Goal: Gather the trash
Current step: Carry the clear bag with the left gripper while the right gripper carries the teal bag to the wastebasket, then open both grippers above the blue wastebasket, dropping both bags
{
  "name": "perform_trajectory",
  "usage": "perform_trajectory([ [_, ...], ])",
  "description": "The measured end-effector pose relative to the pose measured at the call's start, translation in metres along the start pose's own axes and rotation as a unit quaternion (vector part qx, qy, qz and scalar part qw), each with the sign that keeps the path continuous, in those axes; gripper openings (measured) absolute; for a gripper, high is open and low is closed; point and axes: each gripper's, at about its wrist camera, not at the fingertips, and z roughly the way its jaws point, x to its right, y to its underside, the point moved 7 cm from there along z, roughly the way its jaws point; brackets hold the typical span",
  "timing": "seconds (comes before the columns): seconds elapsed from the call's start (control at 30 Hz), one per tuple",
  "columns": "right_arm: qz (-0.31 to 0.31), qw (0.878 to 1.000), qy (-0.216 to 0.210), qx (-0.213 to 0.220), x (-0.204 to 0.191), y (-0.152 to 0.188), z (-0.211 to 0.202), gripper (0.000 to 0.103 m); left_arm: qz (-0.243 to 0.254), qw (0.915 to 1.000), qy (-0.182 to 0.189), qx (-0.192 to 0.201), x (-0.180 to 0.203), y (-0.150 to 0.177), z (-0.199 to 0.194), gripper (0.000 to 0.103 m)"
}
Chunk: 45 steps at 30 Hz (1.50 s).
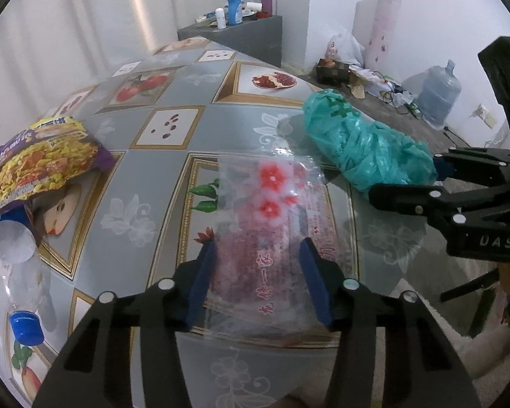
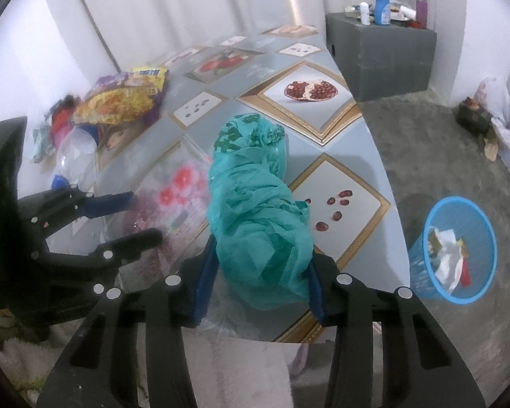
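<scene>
light: soft, bright, even
glare: shiny streak on curtain point(image 1: 139, 10)
edges: bent round, dark corners
blur: left side of the right view

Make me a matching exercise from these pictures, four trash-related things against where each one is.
Things:
1. teal plastic bag
2. clear flowered wrapper
3. blue basket
4. noodle packet

Places:
A. on the floor beside the table
B. between the right hand-held gripper's fingers
C. far left of the table
D. between the left hand-held gripper's fingers

Pairs: 1-B, 2-D, 3-A, 4-C

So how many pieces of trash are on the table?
4: teal bag between the right gripper's fingers, clear flowered bag between the left's, noodle wrapper and plastic bottle far left. More may be hidden.
</scene>
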Motion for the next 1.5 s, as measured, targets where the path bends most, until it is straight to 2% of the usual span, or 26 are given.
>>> perform_trajectory([
  [0.03, 0.002, 1.0, 0.0, 0.002, 0.0, 0.0, 0.0, 0.042, 0.002, 1.0, -0.004, 0.003, 0.001, 0.0, -0.001, 0.036],
  [0.1, 0.005, 1.0, -0.001, 0.004, 0.0, 0.001, 0.0, 0.041, 0.015, 0.9995, -0.027, 0.008, 0.001, 0.0, -0.002, 0.025],
  [0.23, 0.009, 1.0, -0.002, 0.011, 0.0, 0.001, -0.001, 0.04, 0.021, 0.9992, -0.032, 0.014, -0.001, 0.001, -0.003, 0.01],
  [0.33, 0.015, 1.0, -0.005, 0.017, 0.002, 0.001, -0.003, 0.039, 0.016, 0.9994, -0.024, 0.018, -0.001, 0.0, -0.006, 0.003],
  [0.53, 0.048, 0.997, -0.03, 0.053, 0.013, -0.006, -0.022, 0.038, 0.015, 0.9994, -0.01, 0.029, 0.001, -0.009, -0.017, 0.002],
  [0.67, 0.08, 0.992, -0.043, 0.084, 0.03, -0.011, -0.038, 0.038, 0.035, 0.9979, -0.002, 0.054, 0.012, -0.03, -0.032, 0.002],
  [0.83, 0.129, 0.983, -0.021, 0.132, 0.071, -0.009, -0.068, 0.038, 0.068, 0.9942, 0.035, 0.076, 0.038, -0.072, -0.039, 0.002],
  [0.93, 0.188, 0.968, 0.007, 0.165, 0.121, 0.0, -0.093, 0.038, 0.093, 0.9893, 0.067, 0.09, 0.067, -0.108, -0.037, 0.002],
  [0.97, 0.216, 0.961, 0.015, 0.173, 0.145, 0.006, -0.1, 0.038, 0.105, 0.9863, 0.088, 0.092, 0.083, -0.125, -0.033, 0.002],
  [1.07, 0.283, 0.941, 0.044, 0.178, 0.205, 0.025, -0.109, 0.039, 0.138, 0.9795, 0.119, 0.086, 0.12, -0.159, -0.016, 0.002],
  [1.13, 0.323, 0.929, 0.052, 0.174, 0.238, 0.036, -0.105, 0.039, 0.159, 0.9749, 0.14, 0.068, 0.15, -0.183, 0.006, 0.002],
  [1.23, 0.386, 0.908, 0.041, 0.16, 0.286, 0.056, -0.088, 0.04, 0.156, 0.9674, 0.199, 0.014, 0.192, -0.212, 0.049, 0.003],
  [1.27, 0.412, 0.898, 0.041, 0.151, 0.304, 0.065, -0.077, 0.04, 0.162, 0.9659, 0.202, -0.004, 0.205, -0.218, 0.067, 0.004],
  [1.37, 0.46, 0.878, 0.037, 0.126, 0.338, 0.084, -0.047, 0.04, 0.204, 0.961, 0.184, -0.034, 0.243, -0.23, 0.119, 0.004],
  [1.47, 0.489, 0.865, 0.045, 0.104, 0.363, 0.095, -0.019, 0.041, 0.213, 0.9566, 0.174, -0.096, 0.269, -0.232, 0.185, 0.006],
  [1.5, 0.495, 0.862, 0.045, 0.101, 0.37, 0.097, -0.014, 0.042, 0.217, 0.956, 0.166, -0.106, 0.274, -0.232, 0.2, 0.006],
])
